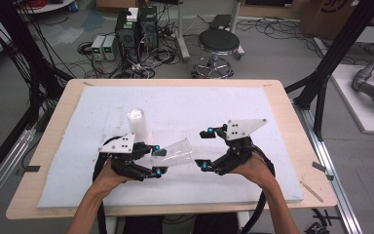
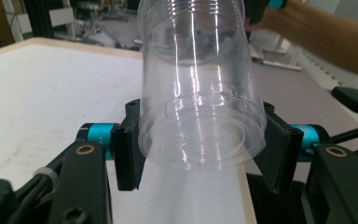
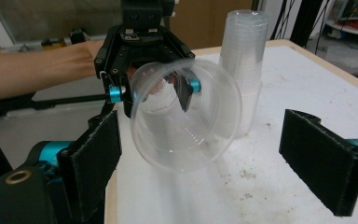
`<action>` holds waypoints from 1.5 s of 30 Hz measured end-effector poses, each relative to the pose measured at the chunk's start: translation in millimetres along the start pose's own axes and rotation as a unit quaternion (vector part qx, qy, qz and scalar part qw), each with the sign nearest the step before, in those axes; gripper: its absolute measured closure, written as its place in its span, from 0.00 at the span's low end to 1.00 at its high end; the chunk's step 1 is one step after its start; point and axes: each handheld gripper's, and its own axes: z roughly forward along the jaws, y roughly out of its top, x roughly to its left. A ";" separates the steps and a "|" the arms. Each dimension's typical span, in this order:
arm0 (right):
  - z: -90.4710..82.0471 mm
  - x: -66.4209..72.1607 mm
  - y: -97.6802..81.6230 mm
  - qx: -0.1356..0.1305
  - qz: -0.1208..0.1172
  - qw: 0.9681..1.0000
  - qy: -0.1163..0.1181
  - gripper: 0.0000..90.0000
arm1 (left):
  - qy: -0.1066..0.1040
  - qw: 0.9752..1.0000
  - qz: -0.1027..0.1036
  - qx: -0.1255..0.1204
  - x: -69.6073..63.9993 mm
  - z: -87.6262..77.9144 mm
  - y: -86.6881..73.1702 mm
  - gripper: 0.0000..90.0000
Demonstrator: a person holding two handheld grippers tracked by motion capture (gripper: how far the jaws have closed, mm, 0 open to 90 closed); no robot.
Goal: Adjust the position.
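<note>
My left gripper (image 1: 159, 159) is shut on the base of a clear plastic cup (image 1: 177, 152), which lies level with its mouth toward the right. In the left gripper view both pads press the cup (image 2: 200, 93) near its bottom. My right gripper (image 1: 207, 148) stands open just beyond the cup's rim, one jaw above it and one below. In the right gripper view the cup's open mouth (image 3: 186, 121) faces me between the wide black pads (image 3: 93, 158), with the left gripper (image 3: 156, 91) behind it. A stack of upturned clear cups (image 1: 139, 124) stands behind the left gripper.
A white foam board (image 1: 253, 105) covers most of the wooden table (image 1: 58, 126). On the floor beyond the table are a black stool (image 1: 218, 44), computer boxes (image 1: 136, 29) and cables. Black frame posts (image 1: 321, 83) stand at the right.
</note>
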 end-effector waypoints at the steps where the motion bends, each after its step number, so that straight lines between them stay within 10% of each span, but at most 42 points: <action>1: 0.1 -0.5 -1.9 -0.004 0.001 1.000 0.002 0.14 | 0.001 1.000 0.002 0.000 0.1 -0.7 0.1 0.47; 45: 38.5 0.2 -7.7 -0.023 0.008 0.997 0.078 0.21 | -0.031 0.999 0.031 -0.032 -2.6 17.5 6.1 0.47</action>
